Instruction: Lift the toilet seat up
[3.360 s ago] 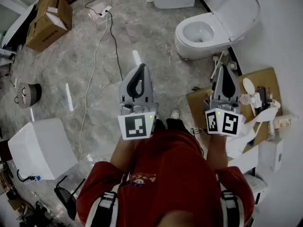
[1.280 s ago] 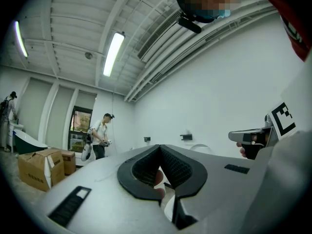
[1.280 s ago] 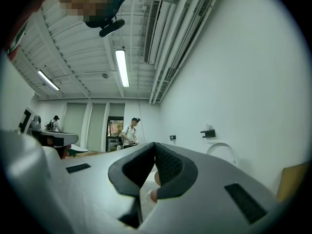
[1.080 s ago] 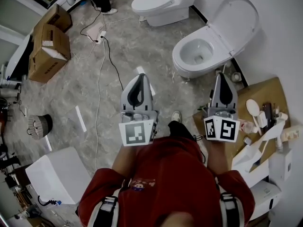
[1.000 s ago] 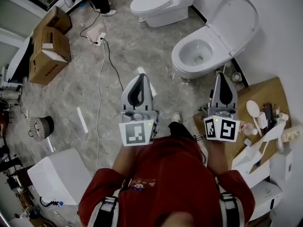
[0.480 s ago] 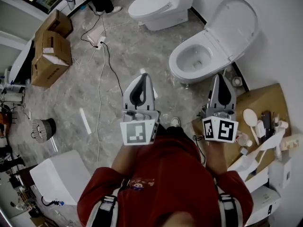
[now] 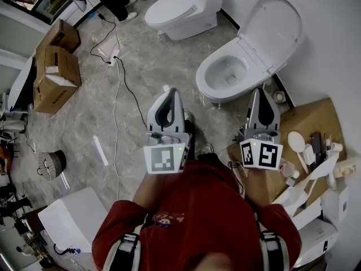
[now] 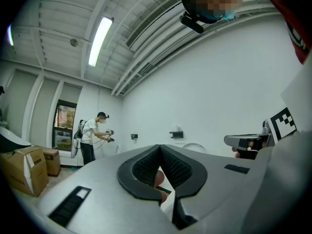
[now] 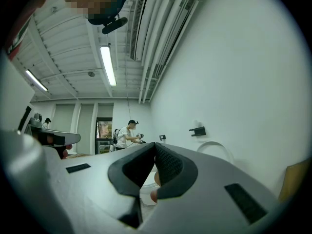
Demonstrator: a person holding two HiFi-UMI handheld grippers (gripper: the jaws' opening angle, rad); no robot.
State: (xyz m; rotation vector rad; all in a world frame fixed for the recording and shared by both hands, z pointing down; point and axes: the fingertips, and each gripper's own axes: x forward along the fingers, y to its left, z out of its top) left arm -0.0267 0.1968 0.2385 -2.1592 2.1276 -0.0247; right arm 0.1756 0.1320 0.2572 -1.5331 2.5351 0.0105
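Grey marble floor [image 7: 84,106] | white oval toilet seat [image 7: 207,87], upper-centre frame, lies just beyond right gripper [image 7: 263,94]; left gripper [image 7: 170,94] farther | both jaws together, empty.

Grey marble floor [image 7: 84,112], white wall [image 7: 338,66], ceiling strip light [image 8: 100,40], cardboard boxes [image 7: 53,75].

A bare test hall fitted out with bathroom ware, not a lived-in bathroom. An open toilet [image 7: 231,75] and a closed toilet [image 7: 180,10] stand along the right wall on a grey marbled floor [image 7: 84,112]. Cardboard boxes [image 7: 53,72] sit far left and cables [image 7: 115,66] trail loose. Overhead are ceiling ducts [image 9: 141,33] and a tube light [image 8: 100,40], and a second person [image 8: 90,138] stands far off.
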